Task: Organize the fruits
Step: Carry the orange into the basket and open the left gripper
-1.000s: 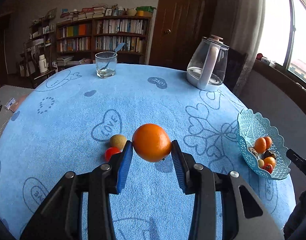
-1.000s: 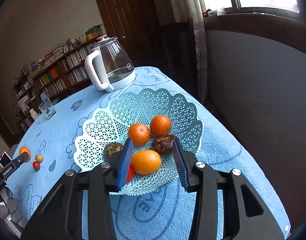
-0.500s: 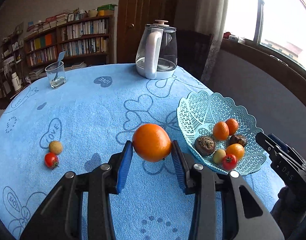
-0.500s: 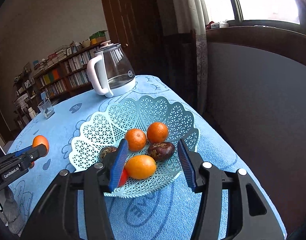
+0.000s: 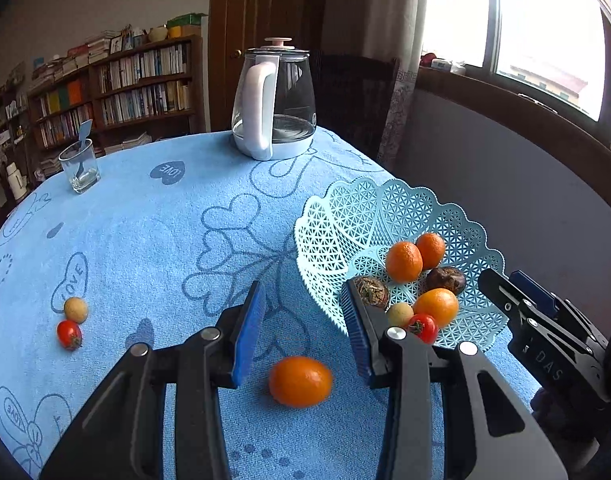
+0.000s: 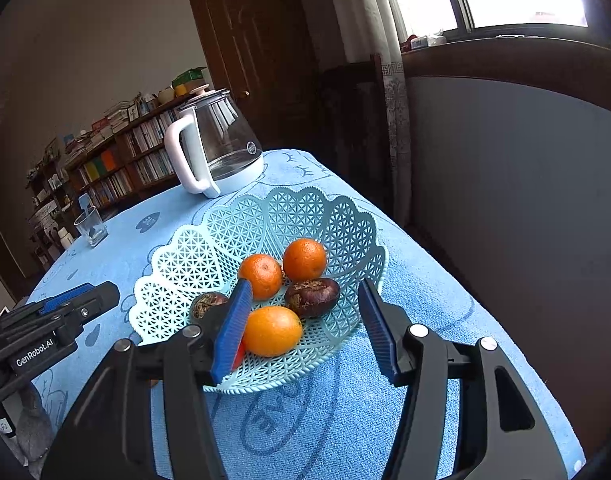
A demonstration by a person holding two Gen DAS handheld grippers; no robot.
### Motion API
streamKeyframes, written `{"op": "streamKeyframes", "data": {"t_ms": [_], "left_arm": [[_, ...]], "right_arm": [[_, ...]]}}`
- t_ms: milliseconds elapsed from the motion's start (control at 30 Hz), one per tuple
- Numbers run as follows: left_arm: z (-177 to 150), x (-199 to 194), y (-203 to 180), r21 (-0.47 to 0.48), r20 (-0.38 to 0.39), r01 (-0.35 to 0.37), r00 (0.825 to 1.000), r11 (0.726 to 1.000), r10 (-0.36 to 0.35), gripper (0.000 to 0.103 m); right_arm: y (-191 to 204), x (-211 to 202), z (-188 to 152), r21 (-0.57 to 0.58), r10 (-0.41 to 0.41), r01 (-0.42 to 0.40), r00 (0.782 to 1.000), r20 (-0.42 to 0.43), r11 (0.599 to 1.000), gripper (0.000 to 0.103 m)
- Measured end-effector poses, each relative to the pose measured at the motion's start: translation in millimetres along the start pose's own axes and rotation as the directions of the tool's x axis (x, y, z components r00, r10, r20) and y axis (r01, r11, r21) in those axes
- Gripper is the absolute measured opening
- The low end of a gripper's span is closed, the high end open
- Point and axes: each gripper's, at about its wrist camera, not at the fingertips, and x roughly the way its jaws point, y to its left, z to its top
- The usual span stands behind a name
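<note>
- Hovering my left gripper [image 5: 302,300] over the cloth [image 5: 145,240], jaws spread, pinching nothing.
- The orange [image 5: 300,381] lies on the cloth under the jaws and touches neither pad. It sits just short of the basket [image 5: 345,208], not in it, so I judge this step unfinished.
- My right gripper [image 6: 304,296] is low over the basket's near rim. Its jaws have just been opening. An oval citrus [image 6: 271,330] lies between them on the basket floor: the left pad is just beside it, the right pad stands clear, so no grip.
- Judgement: the right jaws are parted there because that citrus is already where it belongs.
- Also in the basket: two more citrus, two dark fruits, a pale round one and a tomato.
- Left to collect, well apart from the basket: a tomato [image 5: 69,334] and a small tan fruit [image 5: 76,309], side by side on the cloth.
- Surface: a blue towel-like cloth with heart and "LOVE" prints. I expect round fruit to settle on it rather than roll.
- Room: a kettle [image 5: 273,100] and a glass [image 5: 79,166] at the table's far side, bookshelves [image 5: 137,80] and a dark door [image 5: 265,0] behind, a bright window [image 5: 545,40] to one side.
</note>
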Motion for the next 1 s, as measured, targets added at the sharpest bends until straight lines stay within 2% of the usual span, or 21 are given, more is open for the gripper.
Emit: {"op": "streamKeyframes", "data": {"t_ms": [100, 300, 367, 567, 733, 867, 900, 967, 1000], "left_arm": [[-9, 3, 12, -0.029, -0.038, -0.012, 0.999, 0.999, 0.011, 0.04], [-33, 3, 28, -0.084, -0.123, 0.008, 0.992, 0.996, -0.018, 0.042], [-41, 1, 28, -0.094, -0.141, 0.024, 0.989, 0.995, -0.037, 0.051], [-52, -3, 15, -0.068, -0.162, 0.061, 0.984, 0.996, -0.071, 0.056], [-54, 0, 2, -0.036, -0.176, 0.079, 0.981, 0.996, -0.084, 0.056], [-62, 5, -7, -0.011, -0.215, 0.092, 0.972, 0.996, -0.092, 0.054], [-64, 6, -9, -0.008, -0.223, 0.096, 0.97, 0.995, -0.095, 0.052], [-68, 7, -11, 0.006, -0.227, 0.093, 0.97, 0.996, -0.089, 0.042], [-69, 7, -11, 0.006, -0.227, 0.101, 0.969, 0.995, -0.096, 0.042]], "right_arm": [[0, 0, -1, -0.002, 0.006, -0.006, 1.0, 0.0, 1.0, 0.057], [-2, -1, -2, 0.008, 0.01, -0.01, 1.0, 0.002, 1.0, 0.058], [-2, -1, -2, 0.007, 0.01, -0.01, 1.0, 0.002, 1.0, 0.058], [-3, -1, -2, 0.006, 0.012, -0.012, 1.0, 0.004, 1.0, 0.058], [-3, -1, -2, 0.007, 0.014, -0.014, 1.0, 0.003, 1.0, 0.058], [-3, -1, -3, 0.007, 0.016, -0.016, 1.0, 0.002, 1.0, 0.058], [-3, -1, -3, 0.007, 0.017, -0.017, 1.0, 0.002, 1.0, 0.058], [-3, -1, -3, 0.007, 0.018, -0.018, 1.0, 0.002, 1.0, 0.058], [-3, -1, -3, 0.007, 0.018, -0.018, 1.0, 0.002, 1.0, 0.058]]}}
